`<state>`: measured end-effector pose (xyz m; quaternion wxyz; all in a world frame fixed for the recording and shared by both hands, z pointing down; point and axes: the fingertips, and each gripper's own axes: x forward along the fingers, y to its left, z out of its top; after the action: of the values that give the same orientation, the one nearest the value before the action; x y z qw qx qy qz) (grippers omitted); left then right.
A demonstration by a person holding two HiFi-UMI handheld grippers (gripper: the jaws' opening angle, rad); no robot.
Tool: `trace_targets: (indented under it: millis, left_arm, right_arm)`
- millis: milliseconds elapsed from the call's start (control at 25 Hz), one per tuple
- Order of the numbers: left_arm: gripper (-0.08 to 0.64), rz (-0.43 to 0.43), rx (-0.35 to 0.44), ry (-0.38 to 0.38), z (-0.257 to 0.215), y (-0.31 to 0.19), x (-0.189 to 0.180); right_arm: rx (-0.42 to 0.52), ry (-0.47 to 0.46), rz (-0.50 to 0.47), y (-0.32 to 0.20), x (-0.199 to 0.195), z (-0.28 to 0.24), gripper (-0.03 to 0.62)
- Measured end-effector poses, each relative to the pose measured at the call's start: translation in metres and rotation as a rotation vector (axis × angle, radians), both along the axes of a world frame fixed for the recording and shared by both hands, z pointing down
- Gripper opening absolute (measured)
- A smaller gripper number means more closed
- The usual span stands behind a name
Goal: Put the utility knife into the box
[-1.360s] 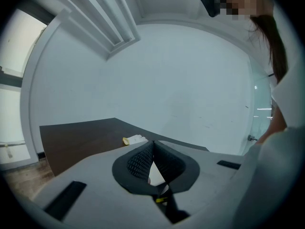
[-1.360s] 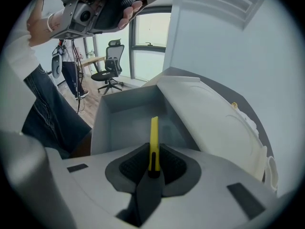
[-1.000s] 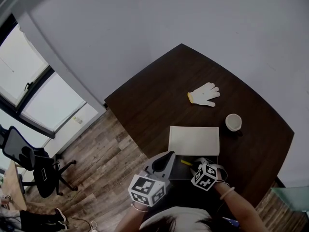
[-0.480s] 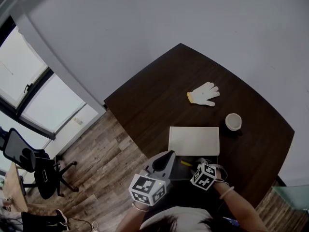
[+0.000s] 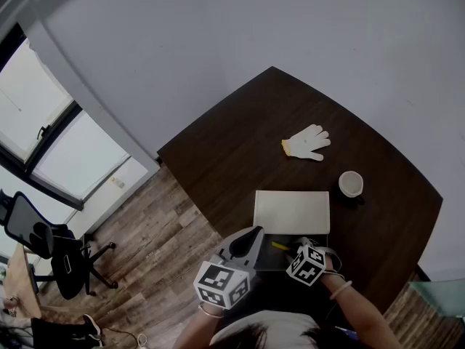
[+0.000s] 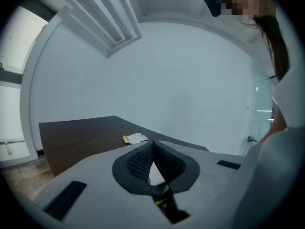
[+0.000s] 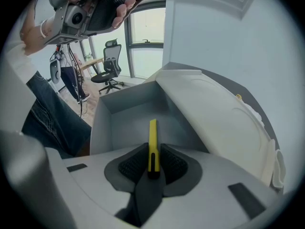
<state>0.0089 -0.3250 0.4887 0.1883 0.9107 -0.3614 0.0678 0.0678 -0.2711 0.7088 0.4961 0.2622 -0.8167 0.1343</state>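
Trouble comes if the right gripper (image 7: 153, 156), clamped on the utility knife (image 7: 153, 140) over the box (image 7: 126, 113), releases off-centre and the knife clips a wall; the left gripper (image 6: 153, 149) sits closed, empty.

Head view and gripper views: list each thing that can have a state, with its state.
box: open, lid swung back.
utility knife: clamped, held over the box's inside.
right gripper: shut on the utility knife.
left gripper: jaws together, empty.
cup: upright.
glove: lying flat.

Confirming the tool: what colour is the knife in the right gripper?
Yellow; the utility knife shows best in the right gripper view.
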Motion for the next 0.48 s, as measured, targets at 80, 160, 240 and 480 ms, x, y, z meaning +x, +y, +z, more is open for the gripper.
trace_targets:
  millis: [80, 160, 240, 480]
  left_arm:
    - [0.017, 0.001, 0.001, 0.001, 0.0, 0.001, 0.0]
    - [0.017, 0.001, 0.0, 0.003, 0.0, 0.001, 0.001]
    - [0.017, 0.001, 0.002, 0.006, -0.002, 0.002, 0.001]
    - [0.017, 0.008, 0.011, 0.01, -0.005, 0.005, 0.005]
  right_arm:
    - [0.006, -0.011, 0.018, -0.001, 0.0, -0.001, 0.087]
    - [0.012, -0.025, 0.045, -0.003, 0.001, -0.003, 0.087]
    - [0.02, -0.045, 0.079, -0.004, 0.002, -0.007, 0.087]
    - [0.061, -0.09, 0.155, -0.008, 0.006, -0.021, 0.087]
